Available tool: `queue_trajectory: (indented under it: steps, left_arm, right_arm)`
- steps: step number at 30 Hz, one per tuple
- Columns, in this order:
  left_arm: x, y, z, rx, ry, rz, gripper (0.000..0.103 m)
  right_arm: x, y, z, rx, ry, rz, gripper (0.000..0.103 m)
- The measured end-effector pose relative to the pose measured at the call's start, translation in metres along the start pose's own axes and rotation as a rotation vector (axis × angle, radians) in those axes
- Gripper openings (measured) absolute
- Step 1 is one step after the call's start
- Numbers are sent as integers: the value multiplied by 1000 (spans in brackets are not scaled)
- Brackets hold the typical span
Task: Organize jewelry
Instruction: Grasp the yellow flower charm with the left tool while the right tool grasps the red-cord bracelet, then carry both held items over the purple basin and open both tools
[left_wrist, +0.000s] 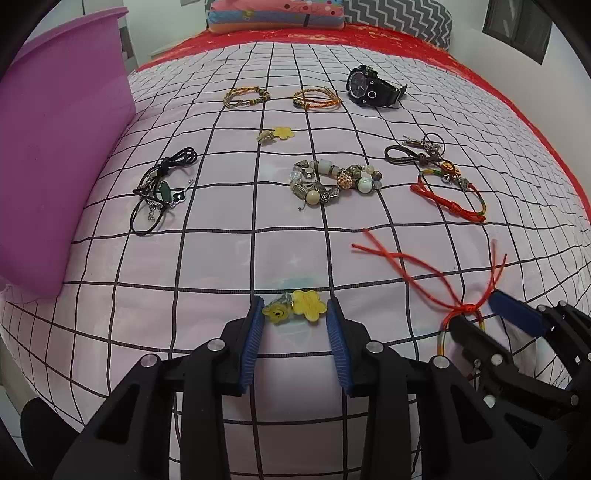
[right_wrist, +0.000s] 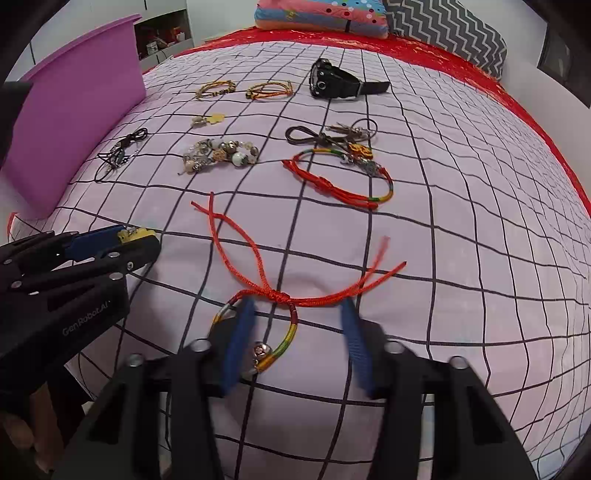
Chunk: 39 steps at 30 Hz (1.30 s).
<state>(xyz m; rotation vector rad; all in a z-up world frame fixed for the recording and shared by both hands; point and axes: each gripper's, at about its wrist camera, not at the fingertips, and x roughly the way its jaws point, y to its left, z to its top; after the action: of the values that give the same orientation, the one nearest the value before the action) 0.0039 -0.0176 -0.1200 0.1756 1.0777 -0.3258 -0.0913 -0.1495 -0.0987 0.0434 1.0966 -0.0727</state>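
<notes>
My left gripper (left_wrist: 294, 308) is open, its blue pads on either side of a yellow flower-and-bear hair clip (left_wrist: 295, 307) lying on the pink grid bedsheet. My right gripper (right_wrist: 297, 314) is open around a red cord bracelet (right_wrist: 275, 295) with a rainbow band and a small bell; the bracelet lies flat between the fingers. In the left wrist view the right gripper (left_wrist: 480, 314) shows at the right over the same bracelet (left_wrist: 467, 307). In the right wrist view the left gripper (right_wrist: 138, 240) shows at the left with the clip (right_wrist: 135, 233) at its tips.
A purple bin (left_wrist: 55, 147) stands at the left. Farther on lie a beaded bracelet (left_wrist: 332, 181), a black cord necklace (left_wrist: 162, 188), two woven bracelets (left_wrist: 280, 96), a yellow flower clip (left_wrist: 279, 133), a black watch (left_wrist: 373, 86), and a red cord bracelet with charms (left_wrist: 447, 184).
</notes>
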Motion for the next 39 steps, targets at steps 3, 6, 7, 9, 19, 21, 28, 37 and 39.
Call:
queue_trajectory:
  steps: [3,6,7,9,19,21,28,37,39]
  left_arm:
    - [-2,2,0,-14,1,-16,31]
    - [-4,5,1,-36,5,-46,31]
    - [-6,7,2,-44,6,-54,31]
    - [-10,9,4,-53,0,-61,31]
    - [-64,24,21,-80,-98,-71,31]
    - [-77,31,27,-86,-120,-71,31]
    - [-132,66,51,-128,-212,-63,31]
    - [-193,143,83,-205,-316,21,31]
    - [-199,165,88,-237,-325,45,31]
  right_arm:
    - [-1,0,2,-6,-1,-4,3]
    - [-5,-7,3,25,-3,30,3]
    - [-7,-9,2,32,-4,36,3]
    - [-11,-10,2,41,-10,46,3]
    - [-56,-10,21,42,-96,55,3]
    - [-69,-5,31,29,-125,60,3]
    - [-110,25,77,-29,-224,119,3]
    - [-156,95,154,-125,-355,256,3]
    - [-162,114,171,-145,-371,295,3]
